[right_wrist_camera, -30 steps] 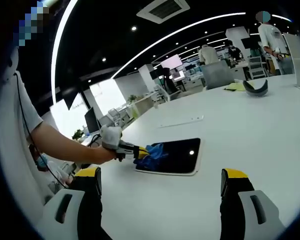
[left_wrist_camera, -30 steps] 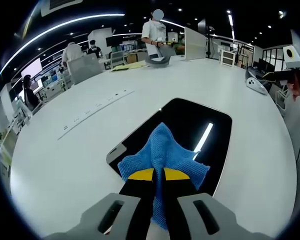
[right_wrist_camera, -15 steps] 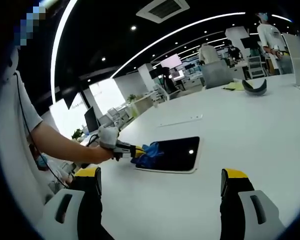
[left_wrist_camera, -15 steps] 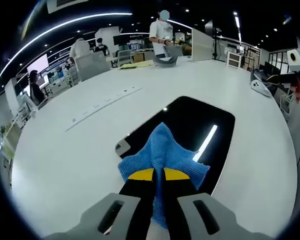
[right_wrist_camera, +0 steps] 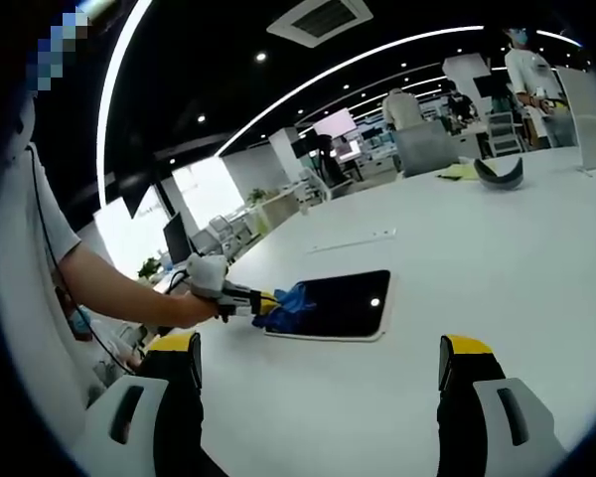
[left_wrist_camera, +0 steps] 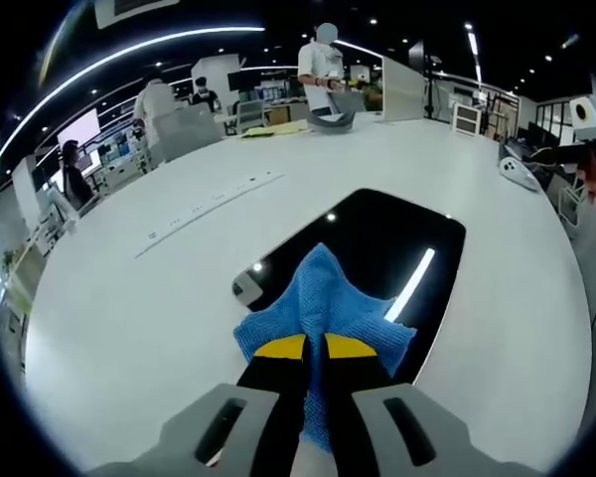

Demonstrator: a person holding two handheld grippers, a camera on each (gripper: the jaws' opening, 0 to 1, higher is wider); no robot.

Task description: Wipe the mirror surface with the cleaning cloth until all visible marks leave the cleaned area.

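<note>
A dark rectangular mirror (left_wrist_camera: 382, 248) lies flat on the white table (left_wrist_camera: 139, 318), reflecting ceiling lights. My left gripper (left_wrist_camera: 314, 348) is shut on a blue cleaning cloth (left_wrist_camera: 323, 303), which rests over the mirror's near corner. From the right gripper view, the same mirror (right_wrist_camera: 343, 301) lies mid-table with the cloth (right_wrist_camera: 283, 303) at its left end, held by the left gripper (right_wrist_camera: 256, 303) in a person's hand. My right gripper (right_wrist_camera: 318, 373) stands open above the table, well short of the mirror, with nothing between its yellow-tipped fingers (right_wrist_camera: 464, 350).
A long white power strip (left_wrist_camera: 209, 204) lies left of the mirror. A grey curved object (right_wrist_camera: 499, 171) and yellow papers (right_wrist_camera: 460, 171) sit at the far edge. A white device (left_wrist_camera: 517, 171) lies at the right. People stand at the table's far side.
The left gripper and cloth have slid back toward the mirror's near-left end, uncovering more glass. The right gripper stays open and in place.
</note>
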